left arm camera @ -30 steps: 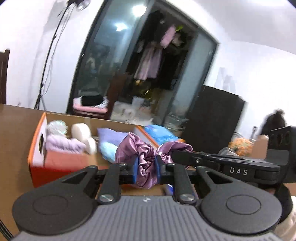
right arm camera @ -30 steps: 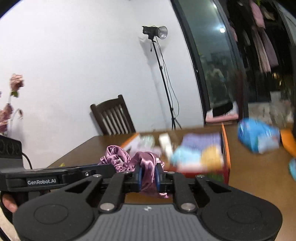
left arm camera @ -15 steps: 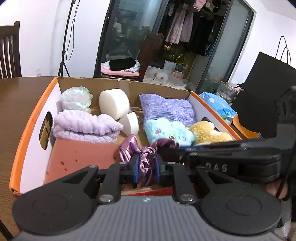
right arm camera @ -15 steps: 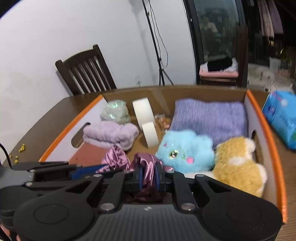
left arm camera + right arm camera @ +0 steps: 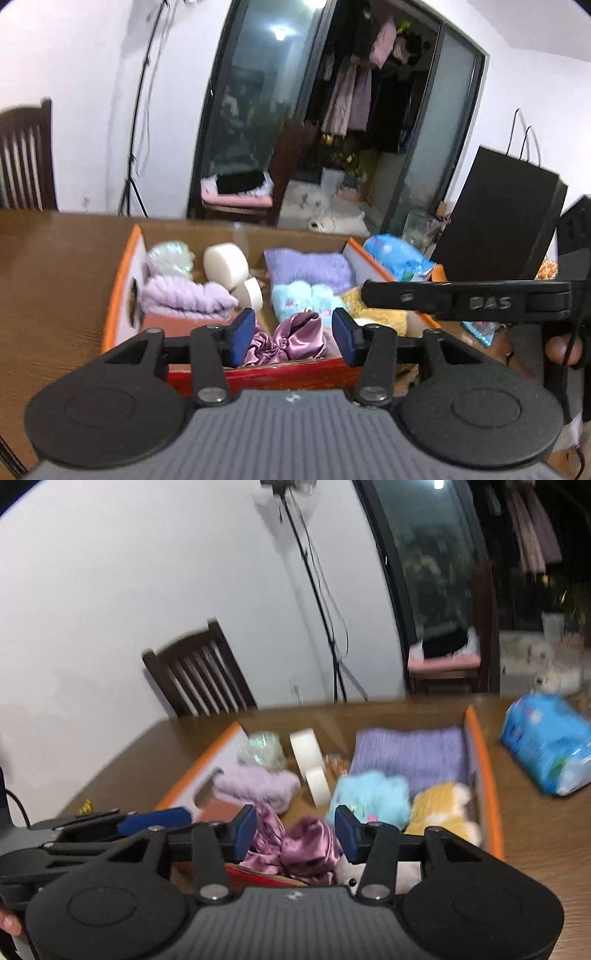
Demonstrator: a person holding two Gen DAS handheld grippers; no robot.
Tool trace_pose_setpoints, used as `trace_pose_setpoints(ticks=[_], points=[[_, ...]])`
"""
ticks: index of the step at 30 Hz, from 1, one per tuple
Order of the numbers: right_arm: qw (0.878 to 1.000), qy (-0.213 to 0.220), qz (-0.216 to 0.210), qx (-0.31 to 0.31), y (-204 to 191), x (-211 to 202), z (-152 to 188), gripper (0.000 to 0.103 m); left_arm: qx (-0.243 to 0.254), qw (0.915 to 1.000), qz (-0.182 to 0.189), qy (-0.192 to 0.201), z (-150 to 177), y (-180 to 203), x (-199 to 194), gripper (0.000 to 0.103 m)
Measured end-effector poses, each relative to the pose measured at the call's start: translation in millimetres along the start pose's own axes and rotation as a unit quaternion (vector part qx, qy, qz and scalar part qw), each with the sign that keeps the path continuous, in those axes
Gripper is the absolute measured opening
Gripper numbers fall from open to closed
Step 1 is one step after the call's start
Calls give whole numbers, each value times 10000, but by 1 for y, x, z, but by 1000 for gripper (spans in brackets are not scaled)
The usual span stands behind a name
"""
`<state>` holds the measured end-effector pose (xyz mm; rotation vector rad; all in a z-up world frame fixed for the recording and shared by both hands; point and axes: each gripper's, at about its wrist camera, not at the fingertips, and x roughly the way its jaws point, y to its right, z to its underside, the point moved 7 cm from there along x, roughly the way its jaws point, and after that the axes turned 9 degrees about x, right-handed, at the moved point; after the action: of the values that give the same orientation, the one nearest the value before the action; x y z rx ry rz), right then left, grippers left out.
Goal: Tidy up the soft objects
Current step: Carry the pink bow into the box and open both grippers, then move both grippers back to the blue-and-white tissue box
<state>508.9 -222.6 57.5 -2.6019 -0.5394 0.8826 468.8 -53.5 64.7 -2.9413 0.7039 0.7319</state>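
Between both gaping tools (image 5: 288, 338) (image 5: 295, 829), your satin scrunchie (image 5: 286, 339) lies loose near the box's front wall (image 5: 266, 371), so retreating fingers could snag it out.

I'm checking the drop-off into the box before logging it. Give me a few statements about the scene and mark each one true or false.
1. The left gripper has its jaws shut on the purple satin scrunchie. False: the jaws stand open, and the scrunchie lies loose in the box.
2. The right gripper has its jaws open. True.
3. The blue plush toy sits in the orange-edged cardboard box beside the yellow plush toy. True.
4. The blue tissue pack is inside the box. False: it lies on the wooden table, outside the box's right wall.
5. The folded lilac towel lies at the left side of the box. True.
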Motion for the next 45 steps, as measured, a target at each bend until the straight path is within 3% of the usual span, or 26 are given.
trace_pose_setpoints(ticks=[4, 9, 12, 17, 19, 23, 32, 45], points=[[9984, 481, 154, -255, -8, -54, 6, 54, 169, 9988, -333, 308, 2, 15, -45, 54], [9931, 924, 459, -554, -4, -110, 45, 59, 446, 9938, -835, 576, 40, 41, -94, 74], [9926, 967, 489, -550, 0, -134, 79, 63, 332, 9943, -848, 560, 69, 53, -114, 81], [9927, 977, 368, -611, 1, -166, 149, 71, -59, 9962, -758, 419, 121, 66, -140, 84], [9926, 943, 415, -636, 4, -176, 175, 76, -24, 9974, -684, 220, 140, 72, -146, 85], [9952, 773, 483, -348, 17, -187, 208, 76, 1, 9973, -729, 21, 157, 76, -147, 85], [9950, 769, 583, -239, 26, -192, 224, 79, 130, 9986, -505, -50, 157, 96, -135, 85], [9936, 859, 729, -94, 47, -191, 213, 80, 200, 9989, -315, -286, 153, 106, -101, 85]])
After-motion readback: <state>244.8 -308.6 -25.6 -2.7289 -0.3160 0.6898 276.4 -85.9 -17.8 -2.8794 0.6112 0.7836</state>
